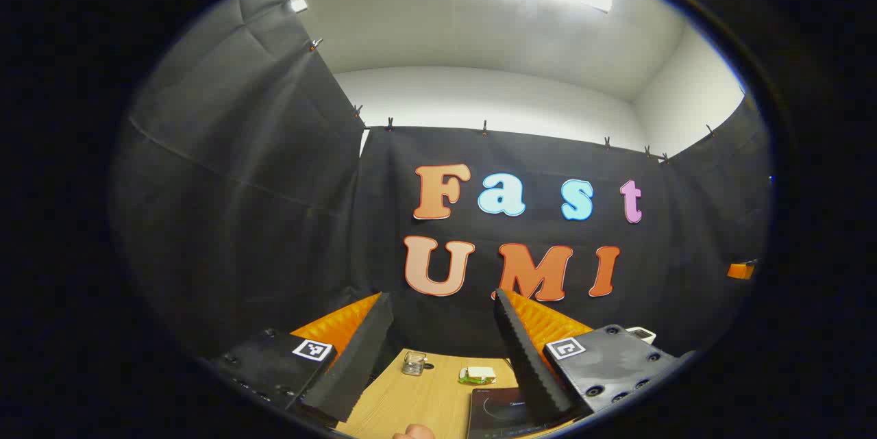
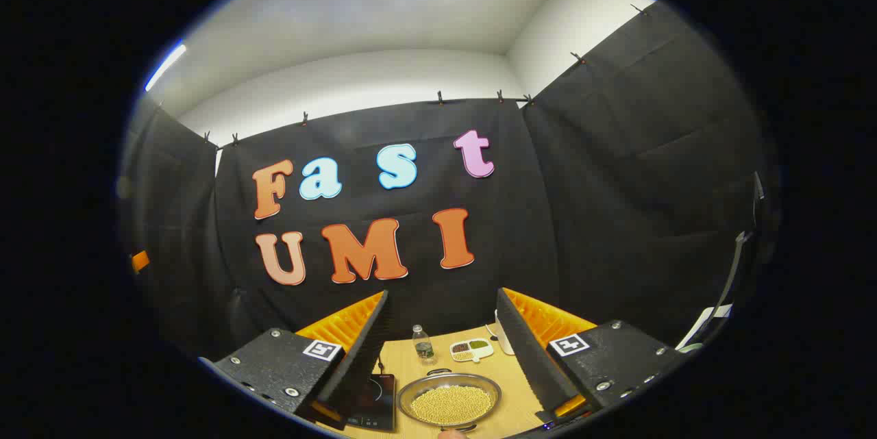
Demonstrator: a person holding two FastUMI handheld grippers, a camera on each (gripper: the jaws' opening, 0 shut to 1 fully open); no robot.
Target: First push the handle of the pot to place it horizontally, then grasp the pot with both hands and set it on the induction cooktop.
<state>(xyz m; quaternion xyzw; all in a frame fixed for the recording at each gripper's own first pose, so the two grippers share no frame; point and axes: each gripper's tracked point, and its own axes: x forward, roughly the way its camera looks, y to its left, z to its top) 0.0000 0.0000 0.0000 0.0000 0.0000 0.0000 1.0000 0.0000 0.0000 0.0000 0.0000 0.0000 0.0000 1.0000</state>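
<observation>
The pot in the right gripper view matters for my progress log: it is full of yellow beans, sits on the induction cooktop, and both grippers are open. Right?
Not quite. The pot of yellow beans sits on the wooden table, beside the induction cooktop, not on it; the right gripper view shows this. The left gripper and right gripper are indeed open.

- The left gripper is held level, pointing toward the back of the booth, raised above the worktop.
- Its two fingers stand wide apart with nothing between them.
- The right gripper is posed the same way, level and raised.
- Its fingers are likewise spread wide, gripping nothing.
- A bit of a hand shows at the bottom edge of the left gripper view.
</observation>
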